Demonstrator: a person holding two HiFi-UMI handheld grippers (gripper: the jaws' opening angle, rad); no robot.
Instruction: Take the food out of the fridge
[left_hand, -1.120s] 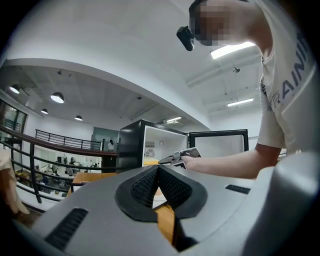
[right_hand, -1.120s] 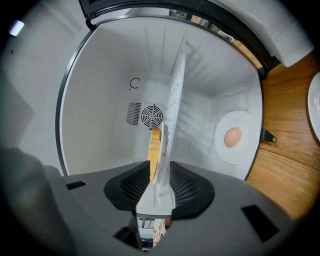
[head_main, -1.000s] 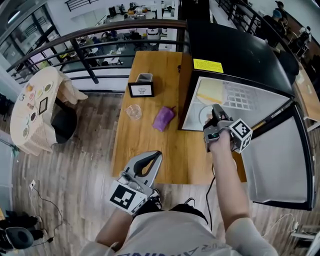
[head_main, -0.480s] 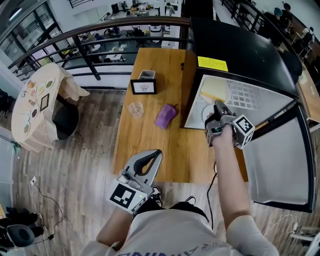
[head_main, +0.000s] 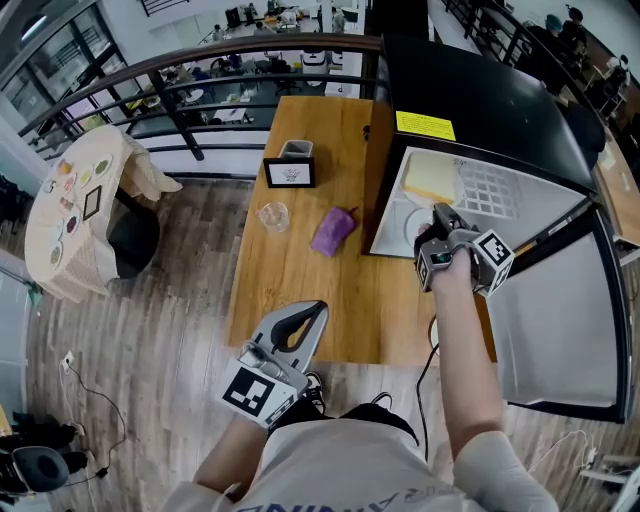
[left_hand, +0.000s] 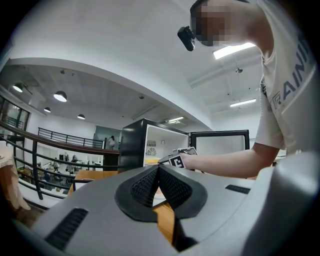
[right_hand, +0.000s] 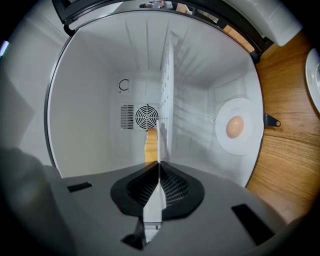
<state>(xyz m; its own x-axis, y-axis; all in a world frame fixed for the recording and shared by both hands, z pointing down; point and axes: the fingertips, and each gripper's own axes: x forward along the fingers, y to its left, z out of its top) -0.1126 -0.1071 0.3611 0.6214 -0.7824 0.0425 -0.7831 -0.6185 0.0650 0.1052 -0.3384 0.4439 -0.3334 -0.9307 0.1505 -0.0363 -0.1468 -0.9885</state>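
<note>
One hand-held gripper (right_hand: 159, 164) newly on shelf (right_hand: 168, 100)

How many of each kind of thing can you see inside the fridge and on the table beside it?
Framed sign: 1
Grey box: 1
Clear cup: 1
Purple item: 1
Yellow food slab: 1
Plate: 1
Egg: 1
Total: 7

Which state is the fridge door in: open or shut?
Open. The door stands swung wide, and the right gripper view looks into the white interior, at an egg on a plate.
</note>
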